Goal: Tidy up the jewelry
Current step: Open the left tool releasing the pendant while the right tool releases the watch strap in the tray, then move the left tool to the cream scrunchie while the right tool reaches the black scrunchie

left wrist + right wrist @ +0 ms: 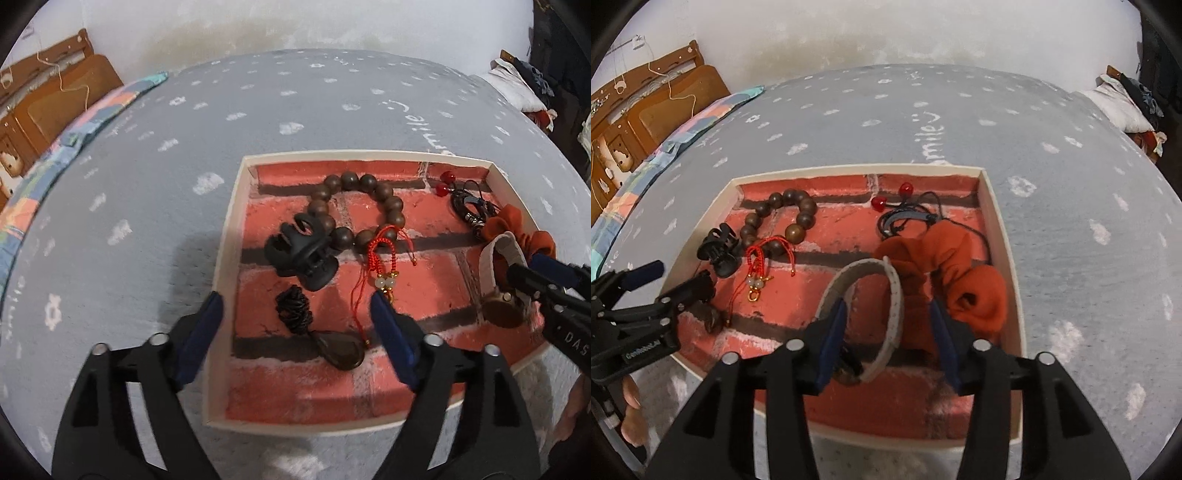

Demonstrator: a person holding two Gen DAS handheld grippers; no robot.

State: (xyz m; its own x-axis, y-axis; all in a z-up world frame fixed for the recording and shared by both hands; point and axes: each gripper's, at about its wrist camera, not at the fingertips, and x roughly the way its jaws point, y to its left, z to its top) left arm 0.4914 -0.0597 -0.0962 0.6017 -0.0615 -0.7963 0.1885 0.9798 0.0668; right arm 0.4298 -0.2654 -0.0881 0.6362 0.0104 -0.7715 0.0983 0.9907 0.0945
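**Soft indoor light, heavy fisheye bend**

Both views are evenly and rather dimly lit, with a cool grey cast. In the left wrist view a soft shadow falls on the bedspread (147, 184) just left of the tray (231, 229). No hard glare shows. Straight edges bow strongly toward the frame borders, and black vignetting fills the corners. The wall at top looks mottled and soft. Centre detail stays fairly sharp; the nearest gripper parts at the bottom are slightly blurred.

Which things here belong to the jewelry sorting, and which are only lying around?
For the job:
box
bead bracelet
hair clip
watch
orange scrunchie
red cord charm
black cord pendant

Only lying around:
grey bedsheet
patchwork quilt
wooden headboard
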